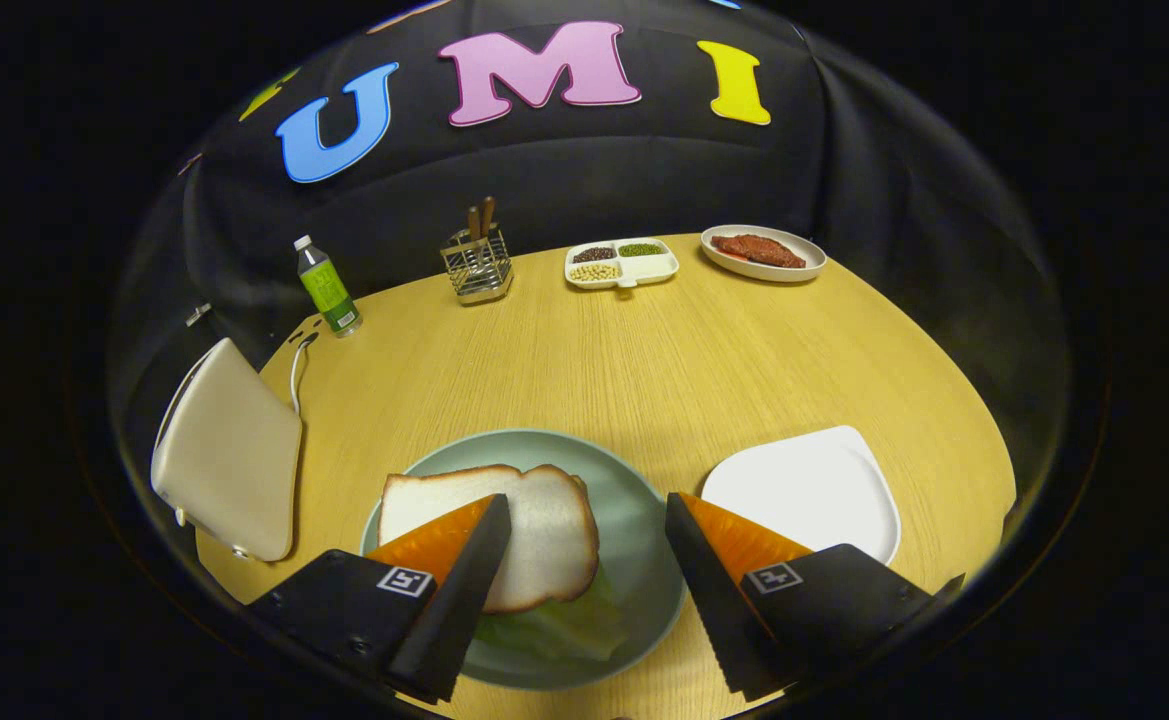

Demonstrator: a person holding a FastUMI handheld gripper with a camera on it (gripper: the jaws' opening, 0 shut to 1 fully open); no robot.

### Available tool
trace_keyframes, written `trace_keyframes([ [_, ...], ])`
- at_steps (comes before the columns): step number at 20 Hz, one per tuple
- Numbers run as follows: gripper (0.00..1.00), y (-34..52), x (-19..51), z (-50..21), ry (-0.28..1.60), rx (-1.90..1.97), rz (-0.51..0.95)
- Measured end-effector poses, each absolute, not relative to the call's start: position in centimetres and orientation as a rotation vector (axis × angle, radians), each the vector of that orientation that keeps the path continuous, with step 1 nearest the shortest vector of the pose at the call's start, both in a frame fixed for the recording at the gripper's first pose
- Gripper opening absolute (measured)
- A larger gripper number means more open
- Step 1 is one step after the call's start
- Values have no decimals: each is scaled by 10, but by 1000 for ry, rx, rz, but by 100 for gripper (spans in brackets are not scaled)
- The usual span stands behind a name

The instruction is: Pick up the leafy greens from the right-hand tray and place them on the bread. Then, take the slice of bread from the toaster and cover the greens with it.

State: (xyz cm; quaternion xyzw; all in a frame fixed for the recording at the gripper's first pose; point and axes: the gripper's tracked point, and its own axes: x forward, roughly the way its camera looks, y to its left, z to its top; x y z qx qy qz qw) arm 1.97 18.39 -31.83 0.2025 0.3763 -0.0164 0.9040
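Note:
A pale green plate lies just ahead of my fingers. On it two bread slices are stacked: the upper slice lies on leafy greens, whose edge pokes out below it, and a second slice peeks out behind at the left. My gripper is open, its fingers spread wide over the plate; the left finger overlaps the bread in the image, with nothing held between them. The cream toaster stands left of the plate. The white tray to the right of the plate is bare.
At the far side of the round wooden table stand a green-labelled bottle, a wire cutlery holder, a divided dish of beans and an oval plate with meat. A white cable runs from the toaster.

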Motion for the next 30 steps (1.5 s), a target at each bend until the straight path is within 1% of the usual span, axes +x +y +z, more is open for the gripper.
trace_keyframes([
  [2,99,175,21,-310,762,431,-43],
  [7,99,147,21,-272,706,448,-33],
  [14,99,95,18,-150,464,309,43],
  [21,99,67,1,-59,303,275,92],
  [26,99,53,-19,-24,213,181,118],
  [29,96,47,-33,-16,187,129,129],
  [30,97,47,-37,-16,183,120,134],
])
